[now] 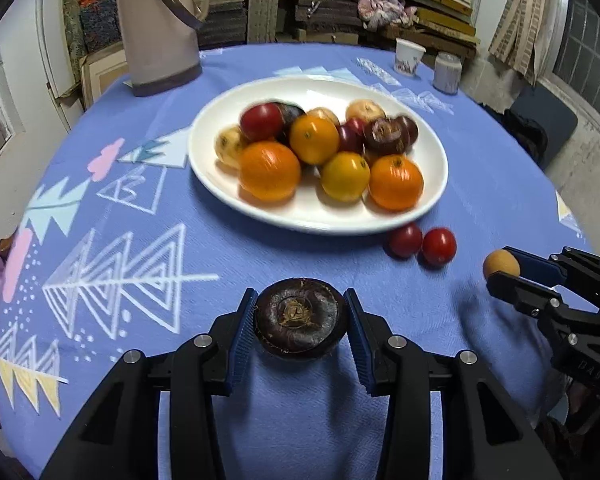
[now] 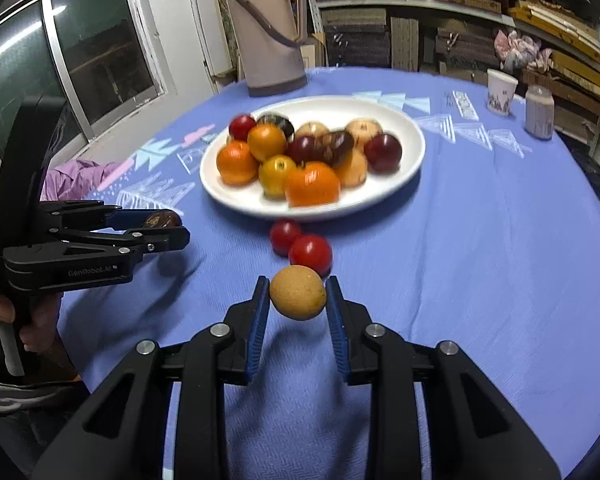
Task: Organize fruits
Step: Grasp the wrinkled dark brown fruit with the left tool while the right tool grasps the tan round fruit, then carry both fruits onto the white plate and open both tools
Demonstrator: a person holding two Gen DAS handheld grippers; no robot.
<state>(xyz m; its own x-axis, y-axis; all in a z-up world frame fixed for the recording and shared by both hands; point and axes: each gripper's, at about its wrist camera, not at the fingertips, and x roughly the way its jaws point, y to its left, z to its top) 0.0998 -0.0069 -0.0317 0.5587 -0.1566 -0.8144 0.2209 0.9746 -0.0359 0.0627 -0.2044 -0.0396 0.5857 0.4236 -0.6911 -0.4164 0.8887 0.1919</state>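
Left wrist view: my left gripper (image 1: 300,320) is clamping a dark purple-brown round fruit (image 1: 300,317), blue pads pressing it on both sides, above the blue patterned tablecloth (image 1: 480,184). Ahead, a white oval plate (image 1: 220,184) is carrying a heap of fruit: four orange and yellow-orange round ones at the front, red and dark purple ones behind, pale tan ones at the back and left edge. Two red cherry tomatoes (image 1: 422,245) are lying on the cloth just beside the plate's near rim, touching each other. At the right edge my right gripper (image 1: 504,270) is gripping a small tan fruit (image 1: 501,265). Behind the plate a beige thermos jug (image 1: 156,28) is standing; a paper cup (image 1: 408,56) and a small lidded jar (image 1: 447,71) are standing at the table's far right.

Right wrist view: my right gripper (image 2: 298,300) is pinching the tan fruit (image 2: 298,293) between its pads, lifted off the cloth, just short of the two tomatoes (image 2: 300,245). The plate (image 2: 412,152) is sitting beyond them, piled with the same mix. At left, my left gripper (image 2: 168,226) is holding the dark fruit (image 2: 162,219), with a hand (image 2: 24,320) on its handle.
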